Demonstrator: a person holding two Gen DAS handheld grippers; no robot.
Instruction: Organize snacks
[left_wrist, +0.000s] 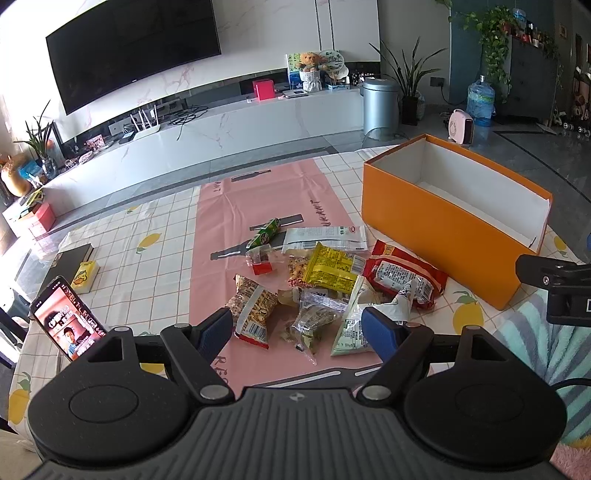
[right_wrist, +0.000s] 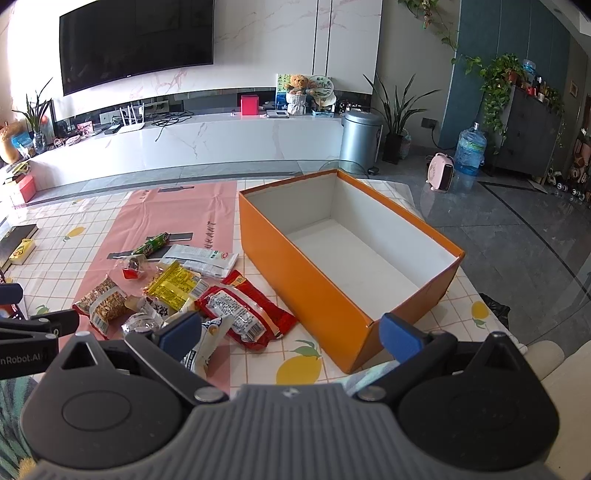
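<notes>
A heap of snack packets lies on a pink mat (left_wrist: 251, 199): a red packet (left_wrist: 404, 275) (right_wrist: 243, 308), a yellow packet (left_wrist: 330, 267) (right_wrist: 177, 286), a peanut bag (left_wrist: 253, 308) (right_wrist: 105, 301), a green tube (left_wrist: 264, 233) (right_wrist: 151, 244) and a white pouch (left_wrist: 325, 239) (right_wrist: 201, 258). An open orange box (left_wrist: 443, 225) (right_wrist: 314, 277) with a bare white inside stands to their right. My left gripper (left_wrist: 297, 332) hovers open over the near packets. My right gripper (right_wrist: 291, 336) hangs open between the heap and the box's near corner. Neither holds anything.
A phone (left_wrist: 68, 317) leans at the table's left edge, near a yellow tissue pack (left_wrist: 84, 275) and a dark book (left_wrist: 72, 260). A striped fleece cloth (left_wrist: 546, 343) covers the near right. Beyond the table stand a TV cabinet (right_wrist: 192, 144) and a bin (right_wrist: 360, 138).
</notes>
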